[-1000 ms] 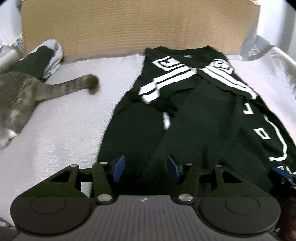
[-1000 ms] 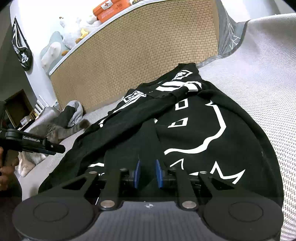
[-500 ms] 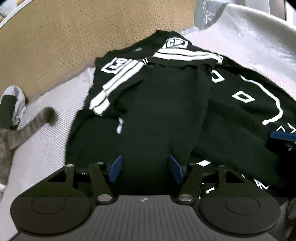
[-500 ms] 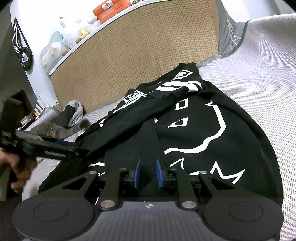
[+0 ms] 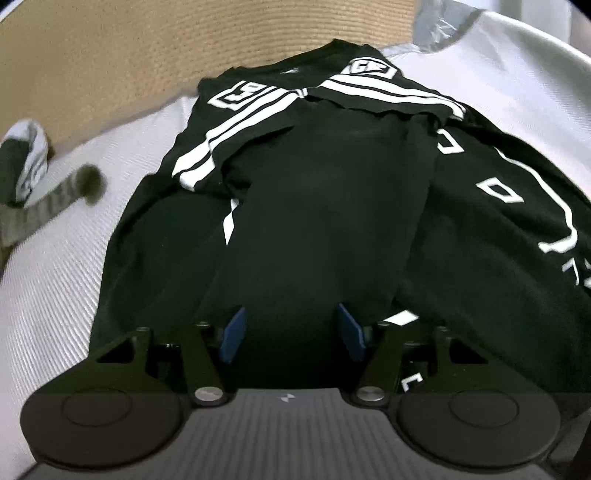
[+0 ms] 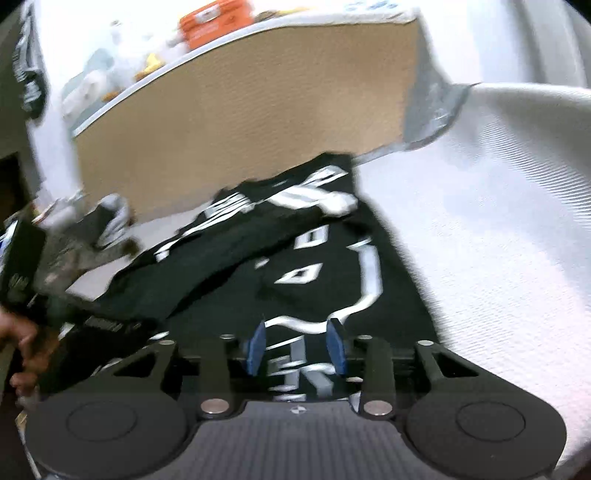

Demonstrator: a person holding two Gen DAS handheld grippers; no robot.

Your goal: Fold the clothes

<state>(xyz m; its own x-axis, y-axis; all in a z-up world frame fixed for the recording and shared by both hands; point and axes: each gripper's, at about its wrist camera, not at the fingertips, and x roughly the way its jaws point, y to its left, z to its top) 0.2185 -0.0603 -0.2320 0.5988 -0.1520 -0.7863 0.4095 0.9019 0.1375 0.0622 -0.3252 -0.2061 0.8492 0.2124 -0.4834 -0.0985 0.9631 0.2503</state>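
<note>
A black shirt with white stripes and lettering lies on the white bed cover, its sleeves folded in across the body. My left gripper hangs low over the shirt's near edge. It is open, and the dark cloth lies under and between its blue pads without being pinched. The right wrist view is blurred by motion. There the right gripper is above the shirt near its white print, and its jaws are opening with nothing pressed between them.
A woven tan headboard stands behind the shirt, with a shelf of toys and an orange box above it. A cat's striped tail and a grey-and-black garment lie to the left. A person's hand shows at the right view's left edge.
The right gripper's jaws have spread from nearly closed to wide and it has lifted, blurring its view. The left gripper swung over the shirt's middle, then held still.
</note>
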